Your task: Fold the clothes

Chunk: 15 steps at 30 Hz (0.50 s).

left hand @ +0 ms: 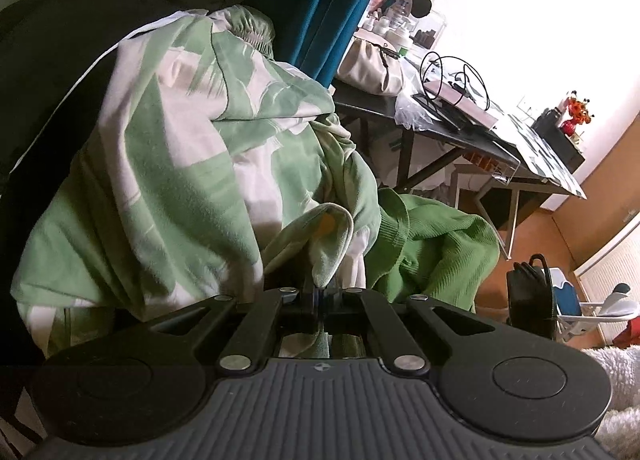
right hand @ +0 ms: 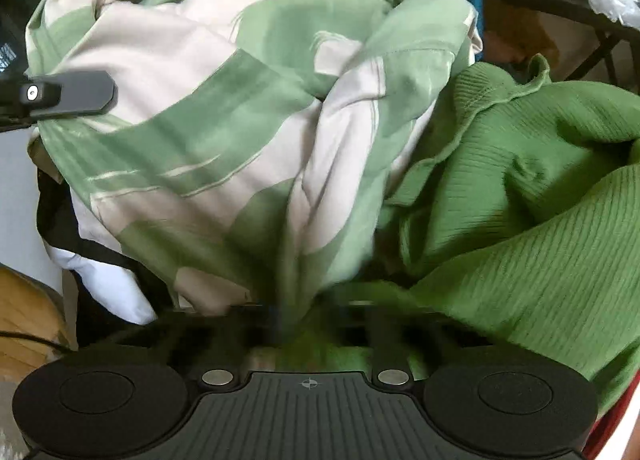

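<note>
No brand, label or readable writing shows on the clothes or on the grippers; each gripper body carries only a small crosshair mark.

The left gripper [left hand: 319, 294] has its fingers clenched together on a rolled hem of the leaf-print garment [left hand: 192, 164], a pale cloth patterned in sage green and off-white. From that pinched edge the garment rises in a bunched mound up and away to the left, so its long axis runs from the fingers toward an elasticated, gathered band at the top, which lies against a dark mass behind it. What carries the mound is hidden by the cloth itself.

Just to the right of it, and touching it, lies the green ribbed top [left hand: 436, 256], crumpled, its ribs running roughly crosswise in the right wrist view.

The right gripper [right hand: 294, 318] is pressed into the seam where the leaf-print garment [right hand: 224, 132] meets the green ribbed top [right hand: 532, 220]. Its fingers are blurred and buried in cloth, so I cannot tell whether they are clenched or released. A dark finger of the other gripper pokes in at the left edge of that view, lying on the print.

Beyond the clothes stand a teal curtain [left hand: 320, 0] and a cluttered dark surface [left hand: 480, 140].
</note>
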Each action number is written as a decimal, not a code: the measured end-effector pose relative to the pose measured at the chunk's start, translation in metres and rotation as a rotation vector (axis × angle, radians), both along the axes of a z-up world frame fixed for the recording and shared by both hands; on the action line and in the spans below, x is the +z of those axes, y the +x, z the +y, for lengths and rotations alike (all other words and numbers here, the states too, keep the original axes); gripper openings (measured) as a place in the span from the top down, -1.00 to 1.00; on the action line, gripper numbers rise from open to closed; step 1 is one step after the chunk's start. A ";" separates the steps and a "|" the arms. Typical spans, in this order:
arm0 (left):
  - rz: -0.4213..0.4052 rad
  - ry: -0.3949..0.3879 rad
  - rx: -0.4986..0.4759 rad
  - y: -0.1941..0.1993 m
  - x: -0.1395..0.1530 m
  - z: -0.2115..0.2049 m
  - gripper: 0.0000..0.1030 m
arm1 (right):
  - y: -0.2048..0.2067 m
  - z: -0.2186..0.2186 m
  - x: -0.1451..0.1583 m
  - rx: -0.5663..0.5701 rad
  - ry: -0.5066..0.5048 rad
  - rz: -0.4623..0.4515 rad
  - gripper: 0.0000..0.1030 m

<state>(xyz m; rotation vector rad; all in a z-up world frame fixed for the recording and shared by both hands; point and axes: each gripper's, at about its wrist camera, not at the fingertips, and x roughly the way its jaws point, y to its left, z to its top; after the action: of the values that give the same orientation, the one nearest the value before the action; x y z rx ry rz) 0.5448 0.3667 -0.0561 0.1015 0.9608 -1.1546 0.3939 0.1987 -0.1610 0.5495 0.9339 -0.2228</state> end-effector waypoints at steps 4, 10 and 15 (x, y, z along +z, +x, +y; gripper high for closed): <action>-0.015 -0.018 -0.038 -0.005 0.006 0.003 0.96 | -0.021 -0.005 0.043 -0.036 -0.047 -0.183 0.83; -0.012 -0.096 -0.012 -0.007 0.022 0.011 0.96 | -0.041 -0.026 0.109 -0.173 -0.180 -0.365 0.84; -0.026 -0.182 0.042 0.010 0.050 0.019 0.96 | -0.064 -0.050 0.107 -0.277 -0.247 -0.319 0.84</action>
<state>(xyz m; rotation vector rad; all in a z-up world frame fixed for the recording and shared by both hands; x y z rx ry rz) 0.5552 0.3853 -0.0064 -0.0499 0.8267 -1.1937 0.3300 0.1484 -0.0541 0.4668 0.5098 -0.4785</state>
